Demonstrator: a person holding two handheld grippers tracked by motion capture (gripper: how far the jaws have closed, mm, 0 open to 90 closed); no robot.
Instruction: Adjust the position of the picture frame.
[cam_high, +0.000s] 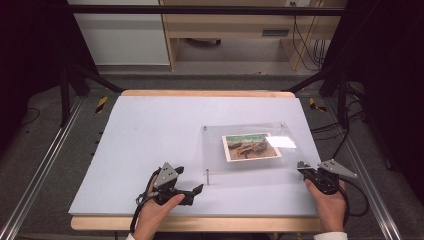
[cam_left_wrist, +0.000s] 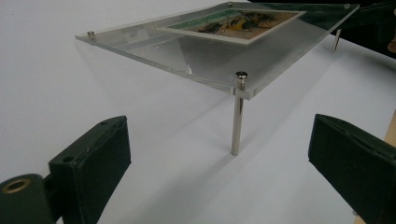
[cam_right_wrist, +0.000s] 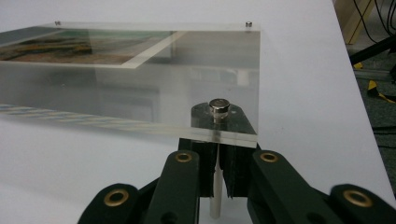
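Acrylic frame (cam_high: 247, 146): rigid, slick, scratch-prone, light. I hold its corner post (cam_right_wrist: 215, 186) with right gripper (cam_right_wrist: 215, 179) jaws clamped; left gripper (cam_left_wrist: 219, 177) jaws apart, another post (cam_left_wrist: 237, 116) between them.

One frame, one photo, two grippers on one desk

One clear acrylic frame (cam_high: 250, 150) is standing on one white desk (cam_high: 150, 140), carrying one printed photo (cam_high: 251, 146) and showing four metal corner studs, with two of its metal legs (cam_left_wrist: 237, 126) standing in plain sight. Two hand-held grippers are sitting at the near edge: the left gripper (cam_high: 192, 192) and the right gripper (cam_high: 302, 168), each showing two black fingers (cam_left_wrist: 91, 161), and two hands are holding them.
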